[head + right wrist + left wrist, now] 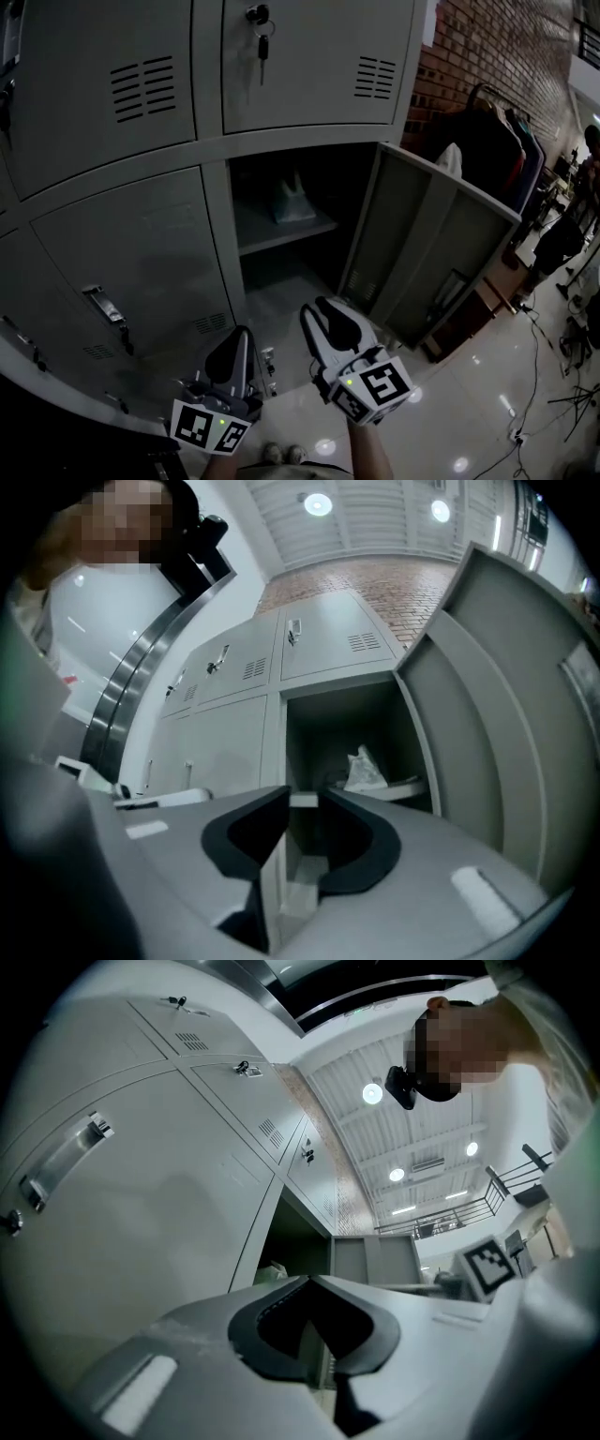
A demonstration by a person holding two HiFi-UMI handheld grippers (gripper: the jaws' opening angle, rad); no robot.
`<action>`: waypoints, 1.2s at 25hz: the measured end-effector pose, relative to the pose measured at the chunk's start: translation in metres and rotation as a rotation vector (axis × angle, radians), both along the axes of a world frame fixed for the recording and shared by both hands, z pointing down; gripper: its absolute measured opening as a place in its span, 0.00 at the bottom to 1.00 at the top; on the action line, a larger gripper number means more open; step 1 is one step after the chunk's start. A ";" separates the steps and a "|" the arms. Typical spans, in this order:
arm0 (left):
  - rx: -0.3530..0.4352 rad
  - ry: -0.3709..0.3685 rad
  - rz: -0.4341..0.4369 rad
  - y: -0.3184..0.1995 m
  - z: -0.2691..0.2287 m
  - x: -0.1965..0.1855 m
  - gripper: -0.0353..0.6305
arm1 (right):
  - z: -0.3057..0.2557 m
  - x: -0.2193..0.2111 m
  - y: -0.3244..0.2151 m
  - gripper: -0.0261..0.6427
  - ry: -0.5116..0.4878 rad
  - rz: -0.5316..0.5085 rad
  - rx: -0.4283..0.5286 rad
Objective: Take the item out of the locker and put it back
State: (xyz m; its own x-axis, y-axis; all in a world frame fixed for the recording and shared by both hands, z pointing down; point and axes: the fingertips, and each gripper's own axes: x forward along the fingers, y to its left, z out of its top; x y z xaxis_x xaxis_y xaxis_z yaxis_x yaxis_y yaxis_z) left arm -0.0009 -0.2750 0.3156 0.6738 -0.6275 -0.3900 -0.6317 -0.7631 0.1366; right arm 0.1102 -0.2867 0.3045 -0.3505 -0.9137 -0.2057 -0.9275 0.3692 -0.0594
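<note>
**A:** Head view first: where is the item?

**B:** The white bag sits crumpled and upright on the shelf, towards the back of the open locker. The door stands swung out to the right.

**A:** And the tongs?

**B:** Both hover low in front of the opening, well apart from the bag. The left tongs are clenched, tips together with nothing between them; the left gripper view shows that plainly. The right tongs are released but only slightly parted. Through their gap the right gripper view shows just the locker's interior, with the bag up and to the right.

**A:** Anything else?

**B:** A key hangs in the lock of the door above.
</note>
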 end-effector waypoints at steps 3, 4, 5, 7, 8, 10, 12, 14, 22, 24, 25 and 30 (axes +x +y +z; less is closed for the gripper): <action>-0.009 0.001 0.008 -0.002 0.002 0.001 0.06 | -0.032 0.016 -0.066 0.52 0.052 0.068 -0.009; -0.012 0.004 0.011 -0.003 0.003 0.001 0.06 | -0.039 0.024 -0.093 0.55 0.066 0.106 -0.033; -0.013 0.007 0.014 -0.004 0.003 0.001 0.06 | -0.043 0.033 -0.120 0.56 0.078 0.143 -0.069; -0.015 0.011 0.018 -0.006 0.002 0.000 0.06 | -0.040 0.045 -0.167 0.59 0.110 0.185 -0.167; -0.015 0.013 0.018 -0.007 0.002 -0.001 0.06 | -0.036 0.048 -0.182 0.59 0.131 0.189 -0.213; -0.013 0.017 0.011 -0.011 0.000 -0.005 0.06 | -0.032 0.050 -0.199 0.59 0.160 0.196 -0.259; -0.010 0.025 0.000 -0.017 -0.002 -0.010 0.06 | -0.034 0.050 -0.209 0.59 0.143 0.196 -0.262; -0.009 0.033 -0.008 -0.021 -0.002 -0.012 0.06 | -0.035 0.050 -0.218 0.59 0.125 0.191 -0.265; -0.012 0.036 -0.024 -0.032 -0.003 -0.017 0.06 | -0.025 0.030 -0.224 0.07 0.262 0.140 -0.307; -0.014 0.038 -0.029 -0.034 -0.004 -0.018 0.06 | -0.026 0.028 -0.223 0.07 0.248 0.137 -0.299; -0.014 0.038 -0.030 -0.033 -0.004 -0.018 0.06 | -0.026 0.028 -0.220 0.07 0.235 0.133 -0.294; -0.017 0.036 -0.022 -0.030 -0.004 -0.019 0.06 | -0.039 0.026 -0.163 0.07 0.126 0.075 -0.172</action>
State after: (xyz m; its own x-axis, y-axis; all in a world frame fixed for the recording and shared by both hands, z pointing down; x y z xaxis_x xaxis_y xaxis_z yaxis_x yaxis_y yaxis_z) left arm -0.0203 -0.3050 0.3119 0.6453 -0.6491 -0.4027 -0.6429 -0.7462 0.1725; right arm 0.1365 -0.4499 0.2658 -0.2937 -0.9559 -0.0031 -0.9559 0.2937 0.0025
